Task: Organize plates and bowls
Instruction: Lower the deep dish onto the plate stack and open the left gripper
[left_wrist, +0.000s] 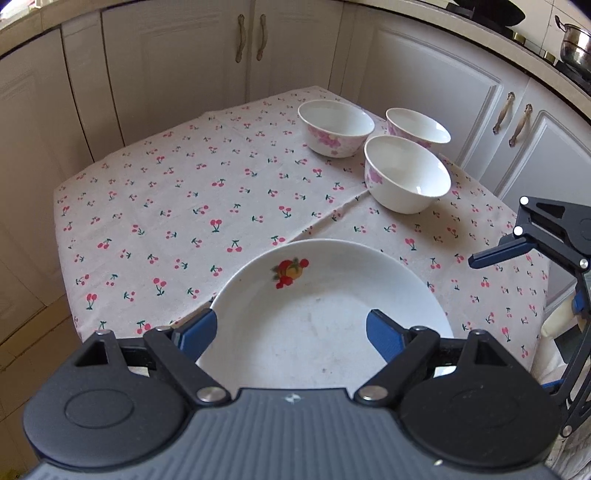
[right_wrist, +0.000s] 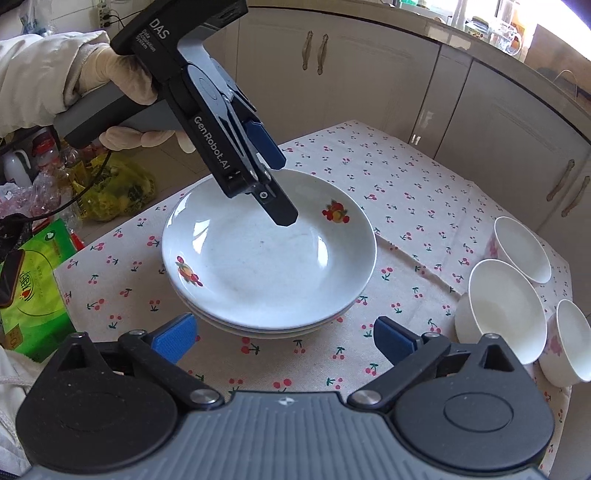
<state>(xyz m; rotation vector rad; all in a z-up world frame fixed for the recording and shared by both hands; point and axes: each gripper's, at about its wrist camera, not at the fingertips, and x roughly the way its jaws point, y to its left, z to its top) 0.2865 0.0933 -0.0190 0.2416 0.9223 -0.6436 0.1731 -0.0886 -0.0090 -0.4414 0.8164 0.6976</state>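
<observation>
From my right wrist view I see what the left view hides: the plates (right_wrist: 269, 266) are a stack, the rims of lower ones showing under the top one, and a gloved hand (right_wrist: 110, 88) in a pale sleeve (right_wrist: 33, 74) grips the left gripper (right_wrist: 279, 192) from the upper left. Beside the table sit a green box (right_wrist: 33, 288) and a yellow bag (right_wrist: 118, 188). Only the left view shows a steel pot (left_wrist: 574, 48) on the counter.

My left gripper tilts steeply down over the stack; one finger straddles the rim outside, the other hangs inside, jaws partly parted and not pressing. My right gripper (right_wrist: 284, 338) hovers just short of the stack, jaws spread wide with nothing between.

The top plate is white, deep, with fruit motifs. Three white bowls (left_wrist: 406, 173) with pink flowers cluster on the cherry tablecloth (left_wrist: 184, 206), to the right of the stack.
</observation>
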